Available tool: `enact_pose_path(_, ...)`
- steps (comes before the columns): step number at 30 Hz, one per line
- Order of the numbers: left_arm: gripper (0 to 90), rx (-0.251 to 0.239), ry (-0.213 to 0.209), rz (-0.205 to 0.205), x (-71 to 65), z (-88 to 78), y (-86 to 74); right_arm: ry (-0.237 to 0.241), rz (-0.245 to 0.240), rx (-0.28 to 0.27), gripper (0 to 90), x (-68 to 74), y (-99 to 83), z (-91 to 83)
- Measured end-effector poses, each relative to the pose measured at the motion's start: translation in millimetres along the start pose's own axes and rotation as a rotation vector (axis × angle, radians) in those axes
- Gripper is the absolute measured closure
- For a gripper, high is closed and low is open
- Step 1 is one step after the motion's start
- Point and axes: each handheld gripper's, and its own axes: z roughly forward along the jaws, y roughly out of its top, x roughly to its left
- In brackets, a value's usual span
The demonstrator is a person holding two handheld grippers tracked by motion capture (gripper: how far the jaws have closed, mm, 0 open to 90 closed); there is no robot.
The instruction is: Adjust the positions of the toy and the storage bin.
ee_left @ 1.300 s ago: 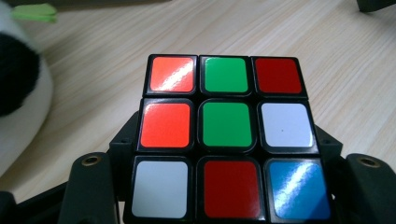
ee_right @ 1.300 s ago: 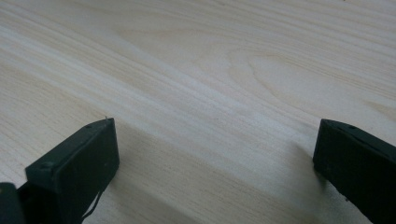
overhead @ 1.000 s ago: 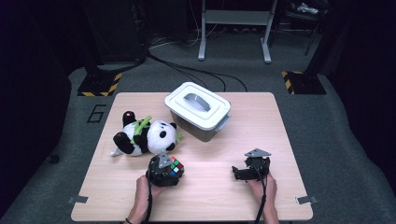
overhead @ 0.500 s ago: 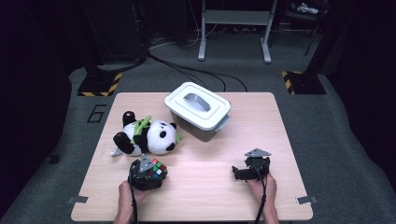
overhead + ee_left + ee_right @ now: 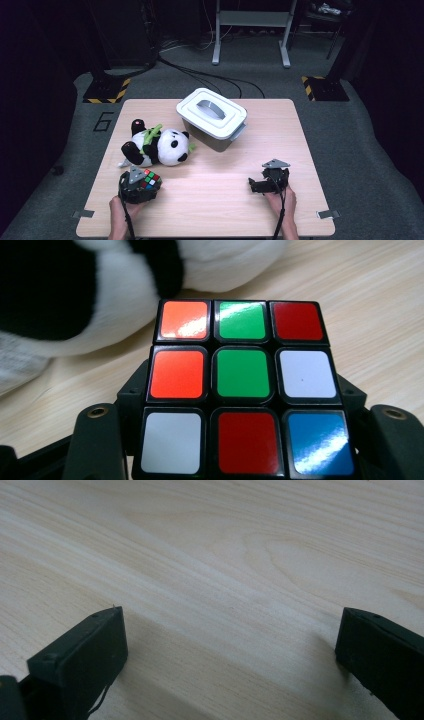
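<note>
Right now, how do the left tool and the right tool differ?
The left tool is shut on the cube; the right tool stands open with bare table between its jaws. The left tool sits close to the panda; the right tool sits apart from everything else. Both are hand-held, low near the table's front edge.

A large dark numeral 6 (image 5: 102,121) is showing on the grey floor (image 5: 70,150), just beside the far left corner of the desk (image 5: 280,130) in the high view. It is reading upright from the person's side and is standing alone, with no letters or words next to it. No brand, label or lettering is showing clearly enough to be read on anything lying on the desk, and neither gripper view is giving any writing.
</note>
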Motion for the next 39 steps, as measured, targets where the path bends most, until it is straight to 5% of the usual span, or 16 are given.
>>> enact_pose_path(13,33.9,-0.003,0.090,-0.097,44.9,-14.0,-10.0,-0.001,0.005,0.001,0.0,0.4,0.1,0.0)
enact_pose_path(26,33.9,-0.002,0.159,-0.157,75.2,-18.0,-22.0,0.001,0.003,0.004,0.0,0.2,0.2,-0.1)
enact_pose_path(39,33.9,0.023,0.178,-0.209,100.5,-15.1,-26.3,0.002,0.005,0.004,0.0,0.3,0.3,0.0)
